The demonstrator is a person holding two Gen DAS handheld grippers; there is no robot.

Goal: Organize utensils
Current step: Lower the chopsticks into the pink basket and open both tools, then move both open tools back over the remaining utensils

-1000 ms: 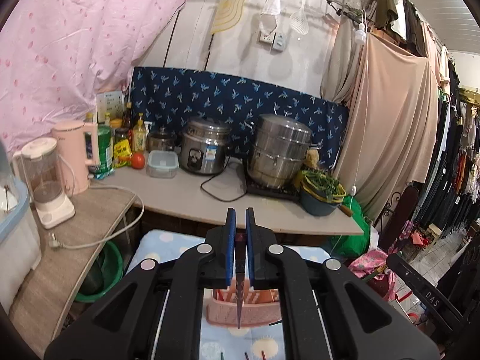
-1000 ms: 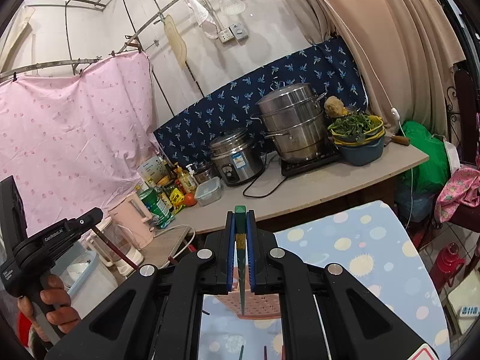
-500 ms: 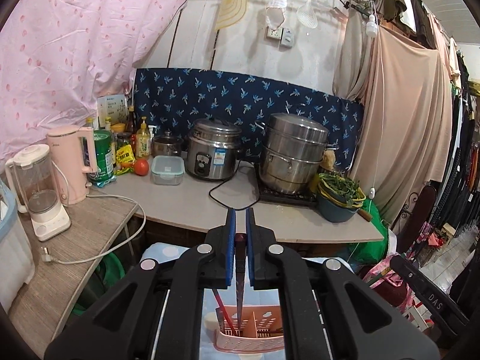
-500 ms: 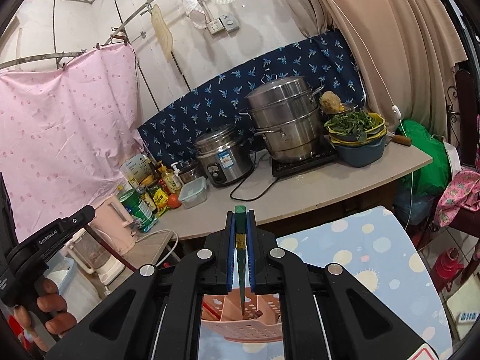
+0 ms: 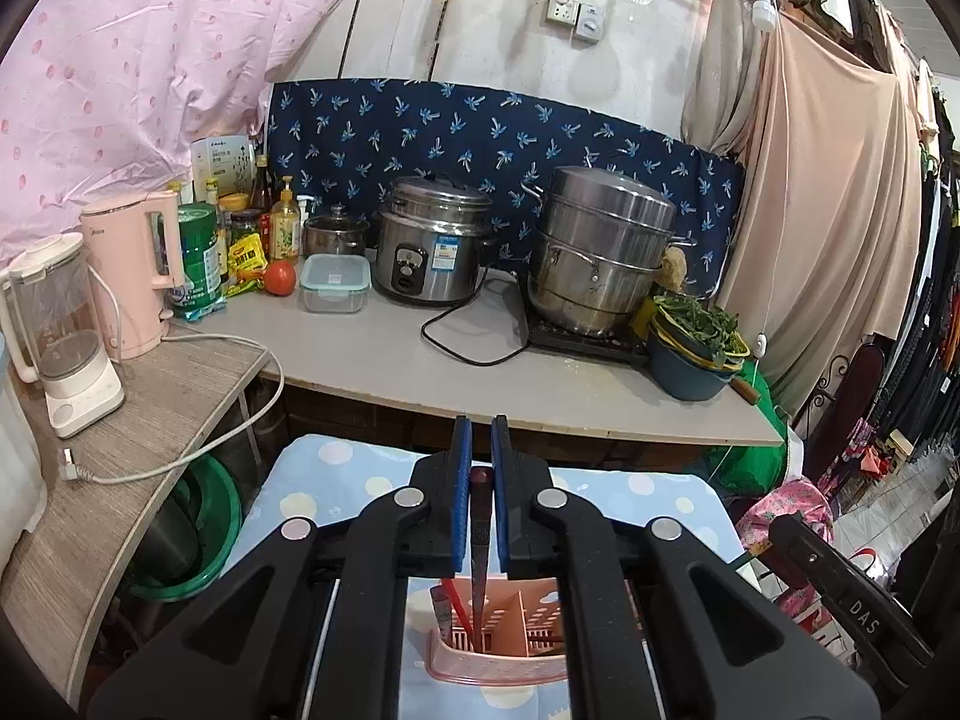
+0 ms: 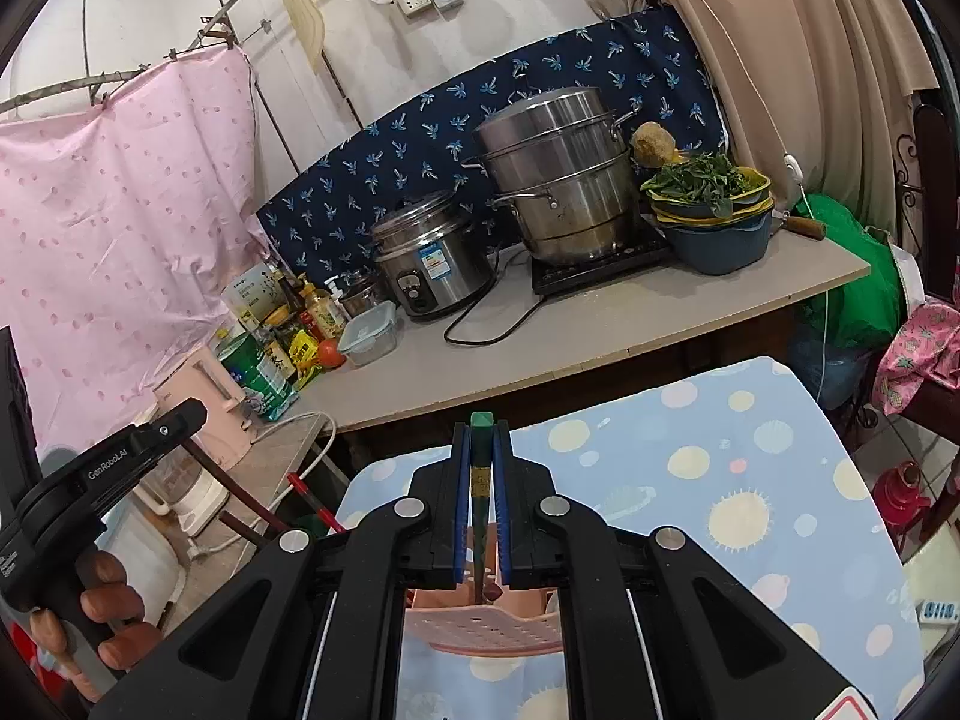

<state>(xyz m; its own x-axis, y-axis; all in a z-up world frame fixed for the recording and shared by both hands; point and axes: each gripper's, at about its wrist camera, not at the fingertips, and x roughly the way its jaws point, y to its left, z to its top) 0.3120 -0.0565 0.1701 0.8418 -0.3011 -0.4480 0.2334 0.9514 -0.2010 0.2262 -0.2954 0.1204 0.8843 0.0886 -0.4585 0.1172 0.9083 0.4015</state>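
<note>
While a pink curtain (image 5: 138,60) and a navy patterned cloth (image 5: 480,132) fill the wall behind, a long grey bench (image 5: 468,372) carries the kitchen gear: a stacked steel steamer (image 5: 603,252) on a black hob, a steel rice cooker (image 5: 435,255) just left of it, and a blue basin of leafy greens (image 5: 696,342) at the right end. Nearer stands a table under a blue spotted cloth (image 6: 750,480). On that cloth sits a pink slotted utensil caddy (image 5: 516,630), seen from above in both wrist views, with dividers splitting it into compartments.

The left gripper (image 5: 478,468) hangs directly over the caddy, its jaws nearly closed and pinching a dark chopstick (image 5: 478,540) that points straight down, its tip inside a left-hand compartment beside a red chopstick (image 5: 453,600) already leaning there. The right gripper (image 6: 482,474) also hovers above the caddy, jaws drawn in tight around a green-handled chopstick (image 6: 481,468) whose green end sticks up past the blue pads (image 6: 461,480); its lower tip reaches down to the caddy's top, though which compartment it meets I cannot tell.

Smaller things line the bench's left end: a pink kettle (image 5: 132,276), a clear lidded box (image 5: 335,282), and a tomato (image 5: 279,277) beside it.
</note>
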